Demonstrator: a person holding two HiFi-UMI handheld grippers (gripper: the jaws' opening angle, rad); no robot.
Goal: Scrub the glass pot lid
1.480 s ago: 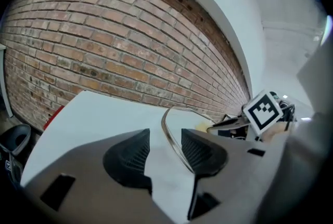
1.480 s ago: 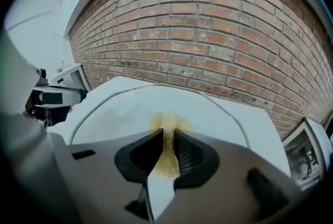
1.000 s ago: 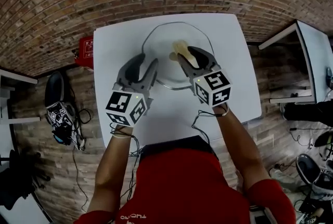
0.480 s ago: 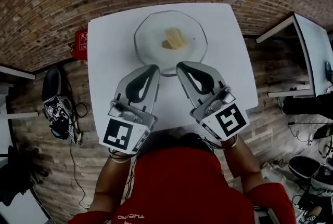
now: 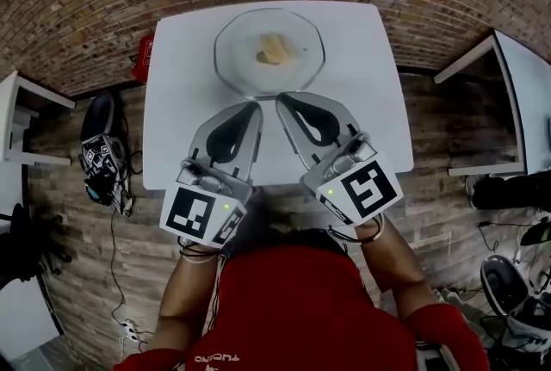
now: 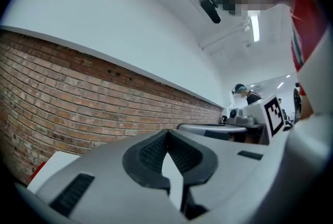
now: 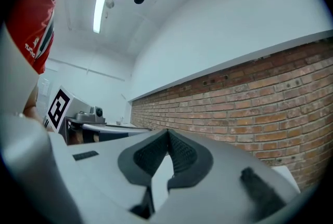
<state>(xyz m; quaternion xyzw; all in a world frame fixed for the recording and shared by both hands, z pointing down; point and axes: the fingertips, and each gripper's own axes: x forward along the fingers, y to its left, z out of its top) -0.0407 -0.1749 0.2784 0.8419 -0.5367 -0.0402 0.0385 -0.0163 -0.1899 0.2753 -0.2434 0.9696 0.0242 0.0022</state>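
Both claws are clenched tight on nothing. The left claw (image 5: pixel 250 108) has its pads pressed together with only air in front. The right claw (image 5: pixel 283 99) is the same, having just nipped the last bit closed with nothing between the pads. They hang side by side over the near half of the table (image 5: pixel 370 120), tips pointing toward the lid but clear of it.

The glass lid (image 5: pixel 237 59) lies on the far half of the table, about midway across and close to the far edge. A pale yellowish lump (image 5: pixel 274 48) sits on its middle. I'd guess that's the scrubbing sponge or cloth, but can't swear to it.

Handling-wise, my take: it's glass, so stiff, a bit weighty, and it'll chip or crack if banged down. It's smooth, probably slippery once wet, and it'll want to skate around the table under scrubbing. I'd pin it by the near rim with one claw and work the scrubber with the other. I can't make out a knob, so rim it is.

Writing: the marker cubes (image 5: pixel 200 214) on the claws carry black-and-white square patterns, no words. A red box (image 5: pixel 144 59) beside the table's left edge has print too small to read. The person's red shirt (image 5: pixel 284 309) has lettering low down that I can't read either.
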